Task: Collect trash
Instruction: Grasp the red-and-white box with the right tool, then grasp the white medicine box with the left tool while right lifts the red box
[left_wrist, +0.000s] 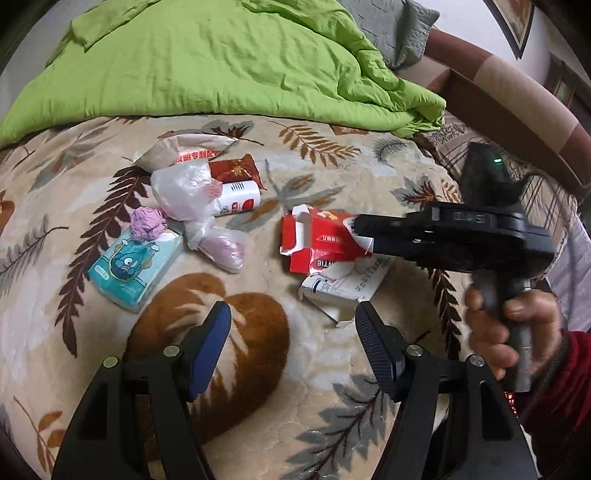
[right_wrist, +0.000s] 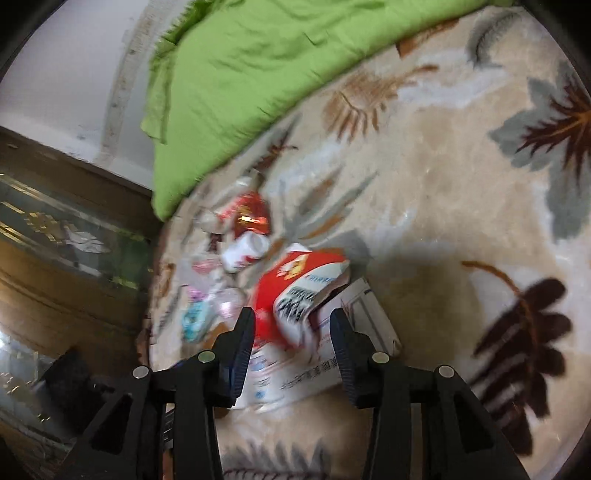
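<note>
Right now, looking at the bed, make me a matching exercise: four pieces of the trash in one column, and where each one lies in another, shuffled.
Things:
1. red carton
2. purple paper ball
3. tissue pack
4. white bottle

Places:
A. on top of the tissue pack
B. just in front of the dark red wrapper
C. at the tips of the right gripper
D. nearest the left edge of the pile

Pairs: 1-C, 2-A, 3-D, 4-B
</note>
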